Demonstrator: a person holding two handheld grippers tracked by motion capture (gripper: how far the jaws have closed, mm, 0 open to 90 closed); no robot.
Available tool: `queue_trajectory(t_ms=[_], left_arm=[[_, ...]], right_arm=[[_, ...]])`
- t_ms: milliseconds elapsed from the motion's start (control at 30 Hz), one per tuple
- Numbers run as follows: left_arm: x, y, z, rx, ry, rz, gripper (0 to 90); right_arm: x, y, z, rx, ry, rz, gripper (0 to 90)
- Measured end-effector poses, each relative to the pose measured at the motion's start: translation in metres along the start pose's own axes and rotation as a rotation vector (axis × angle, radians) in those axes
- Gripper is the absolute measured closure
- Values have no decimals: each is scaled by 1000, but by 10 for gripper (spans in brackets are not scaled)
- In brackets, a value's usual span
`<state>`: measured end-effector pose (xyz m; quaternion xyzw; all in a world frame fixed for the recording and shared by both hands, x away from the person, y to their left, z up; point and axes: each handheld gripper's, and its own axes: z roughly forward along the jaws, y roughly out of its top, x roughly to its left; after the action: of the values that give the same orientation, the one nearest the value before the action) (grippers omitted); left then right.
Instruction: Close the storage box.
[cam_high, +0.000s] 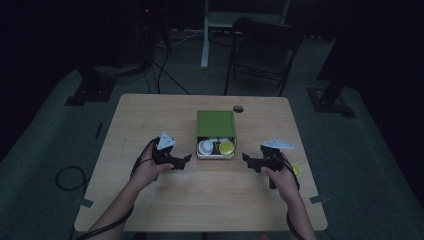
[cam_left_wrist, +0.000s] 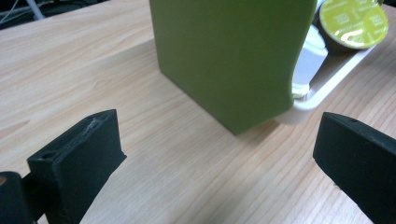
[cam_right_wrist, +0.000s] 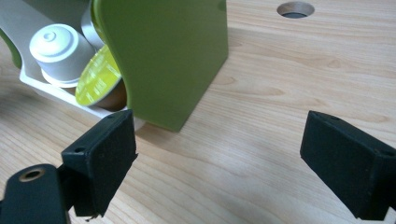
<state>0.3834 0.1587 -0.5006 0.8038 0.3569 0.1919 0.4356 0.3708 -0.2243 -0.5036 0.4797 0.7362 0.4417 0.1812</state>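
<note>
High view dim, its edges black; both gripper views bright and sharp, foreground slightly soft.

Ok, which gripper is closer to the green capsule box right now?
Left, slightly. The left gripper sits just off the green capsule box's near left corner, jaws open. The right gripper hangs a bit farther off its near right corner, also open. Neither touches it.

The light wooden counter (cam_high: 165, 200) carries a green box (cam_high: 215, 123) with a white tray (cam_high: 215, 156) near its middle, and a yellow-green capsule (cam_high: 297, 170) by its right edge.
</note>
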Motion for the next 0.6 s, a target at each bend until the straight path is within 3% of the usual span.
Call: queue_trajectory(t_ms=[600], left_arm=[[2,-27,-18,39,27,-47,15]], right_arm=[[-11,-22,-13,10,-53,18,103]])
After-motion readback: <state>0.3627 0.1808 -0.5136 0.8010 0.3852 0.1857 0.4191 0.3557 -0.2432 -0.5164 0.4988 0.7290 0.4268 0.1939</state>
